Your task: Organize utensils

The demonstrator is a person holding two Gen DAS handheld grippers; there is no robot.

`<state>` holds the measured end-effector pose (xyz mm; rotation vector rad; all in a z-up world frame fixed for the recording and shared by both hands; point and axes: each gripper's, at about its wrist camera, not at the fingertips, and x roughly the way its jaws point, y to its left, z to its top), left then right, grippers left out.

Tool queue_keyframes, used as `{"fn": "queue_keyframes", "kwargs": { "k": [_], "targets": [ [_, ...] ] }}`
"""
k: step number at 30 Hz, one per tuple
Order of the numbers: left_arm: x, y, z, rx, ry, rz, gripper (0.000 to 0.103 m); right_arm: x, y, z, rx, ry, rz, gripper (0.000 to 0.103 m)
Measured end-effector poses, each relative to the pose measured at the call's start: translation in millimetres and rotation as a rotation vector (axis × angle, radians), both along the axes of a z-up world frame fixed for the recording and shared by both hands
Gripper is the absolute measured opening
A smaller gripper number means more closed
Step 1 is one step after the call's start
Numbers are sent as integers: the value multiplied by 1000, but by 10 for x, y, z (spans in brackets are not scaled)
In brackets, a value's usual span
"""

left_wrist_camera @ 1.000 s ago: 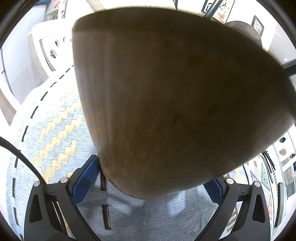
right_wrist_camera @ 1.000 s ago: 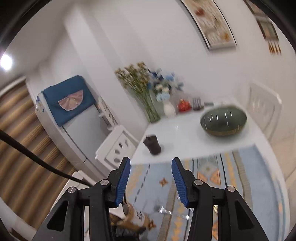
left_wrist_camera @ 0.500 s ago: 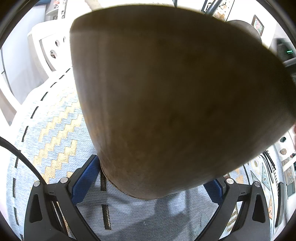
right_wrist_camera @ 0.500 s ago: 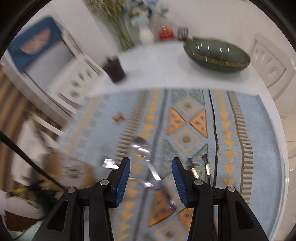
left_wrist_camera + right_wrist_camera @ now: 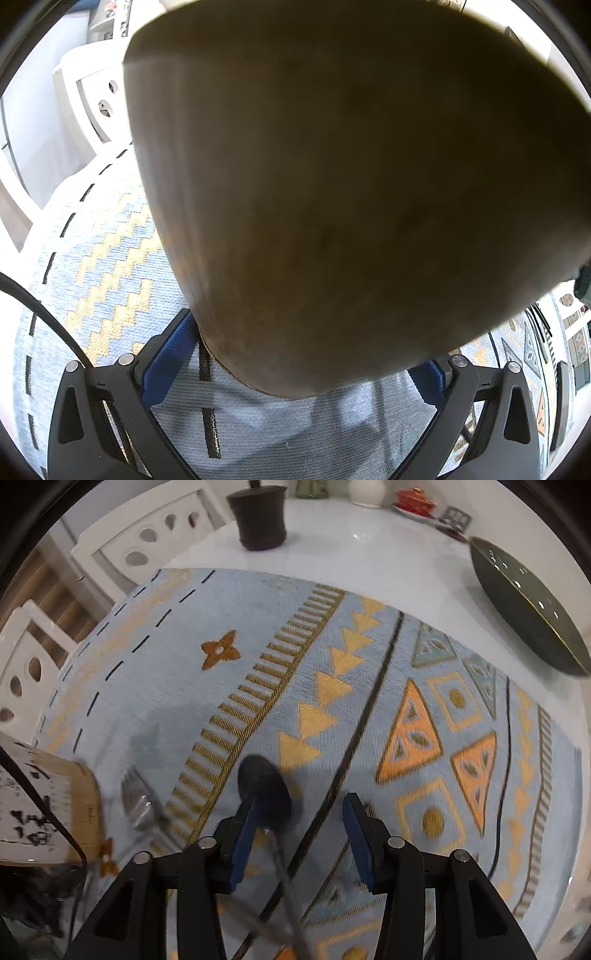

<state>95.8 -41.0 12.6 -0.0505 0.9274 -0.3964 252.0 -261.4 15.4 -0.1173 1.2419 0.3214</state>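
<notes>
— What is your left wrist camera showing?

— I am holding a big brown wooden holder [image 5: 332,184] between the blue fingers [image 5: 166,354] of my left gripper [image 5: 299,373]. The fingers are spread wide, and the holder's narrow base is sitting between them; the pads are lying against its sides as far as I can tell. It is filling nearly the whole view and looking blurred. Beneath it the light blue patterned cloth [image 5: 110,288] is lying on the worktop, with yellow zigzags and black dashes. A white chair back [image 5: 88,96] is showing at the upper left.

— And the right wrist camera?

— My right gripper [image 5: 299,838] is hanging low over the same cloth [image 5: 184,701], its fingers [image 5: 354,830] parted with nothing between the pads. A dark spoon [image 5: 264,790] is lying on the cloth, its bowl just beside my left-hand finger and its handle running back under the gripper. A fork [image 5: 136,801] is lying further left, blurred, near the pale printed side of the holder [image 5: 48,805] at the frame's edge. On the bare white worktop [image 5: 369,561] beyond the cloth, a dark lidded pot [image 5: 260,517] is standing and a dark green bowl [image 5: 524,605] is sitting at the right.
</notes>
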Motion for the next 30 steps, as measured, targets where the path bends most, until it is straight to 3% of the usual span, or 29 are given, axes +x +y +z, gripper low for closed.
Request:
{"fn": "queue_keyframes", "kwargs": {
  "k": [5,8,12,14,16,21,23,30],
  "targets": [
    [5,-8,0,1,0,0,102,64,-61,-16,52,1,-61,47],
    [4,-10,0,1,0,0,102,-70,86,13,6,-35,-29,34],
    [4,-9,0,1,0,0,102,-237,251,30,-37,-43,27,26],
    [4,-11,0,1,0,0,102,-291,291,48,-71,-72,37,13],
    [6,-18,1,2,0,0,102,-321,274,100,-52,-81,22,8],
    [18,-21,7,-4,0,0,102,-448,298,150,4,-36,47,7],
    [15,-14,8,-4,0,0,102,-457,345,111,-23,-33,57,7],
    [8,-2,17,-9,0,0,102,-248,386,-14,-13,35,29,7]
  ]
}}
